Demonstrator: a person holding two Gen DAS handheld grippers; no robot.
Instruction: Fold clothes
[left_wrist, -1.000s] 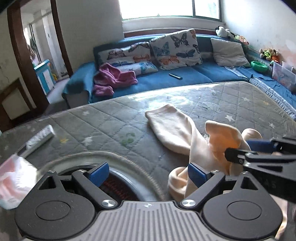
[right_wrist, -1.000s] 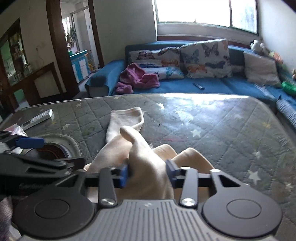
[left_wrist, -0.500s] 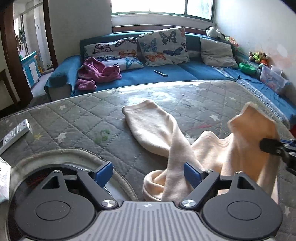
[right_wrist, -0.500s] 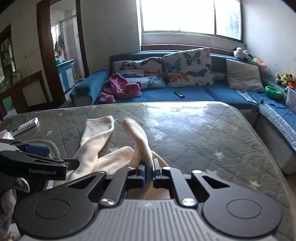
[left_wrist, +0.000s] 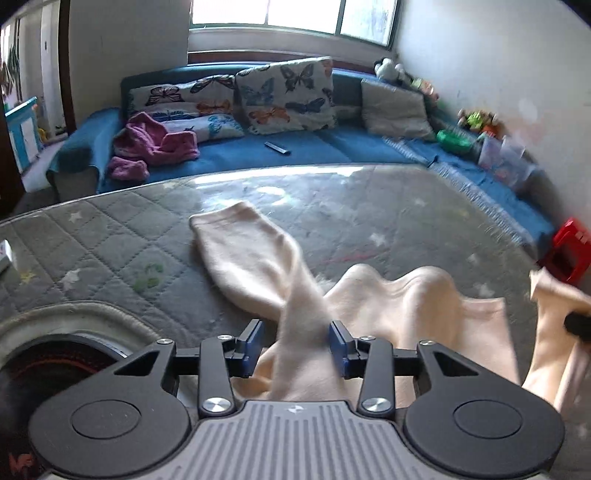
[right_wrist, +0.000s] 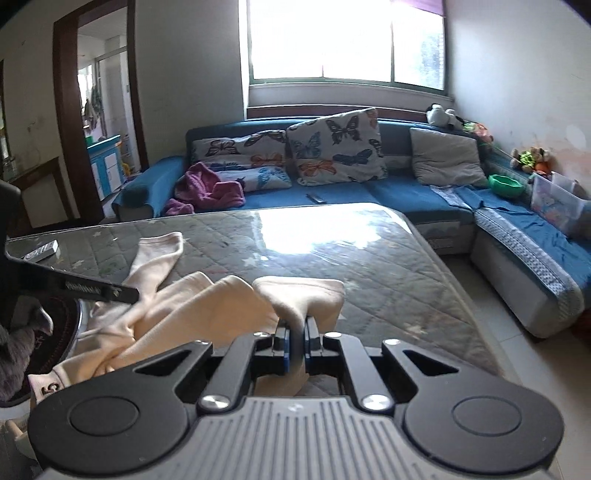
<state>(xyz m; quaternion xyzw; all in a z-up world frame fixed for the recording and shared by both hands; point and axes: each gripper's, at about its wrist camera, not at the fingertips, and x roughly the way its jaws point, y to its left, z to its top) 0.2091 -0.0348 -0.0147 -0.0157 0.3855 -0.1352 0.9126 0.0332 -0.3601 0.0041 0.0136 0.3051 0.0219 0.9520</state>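
On the grey quilted mattress (left_wrist: 110, 240), both grippers are working one cream garment (left_wrist: 258, 266).

Right gripper (right_wrist: 295, 345) has its jaws pressed tight on a fold of the cream cloth, which rises above the pads and droops over to the right. Left gripper (left_wrist: 295, 345) is closing now, a twisted band of the same garment between its blue pads (left_wrist: 338, 345); the right pad looks against the cloth, the left one stands just clear. One sleeve-like end lies flat toward the far side of the mattress, the rest bunched between the two tools. Behind, a blue sofa (right_wrist: 406, 192) with butterfly cushions (right_wrist: 336, 147) under the window.
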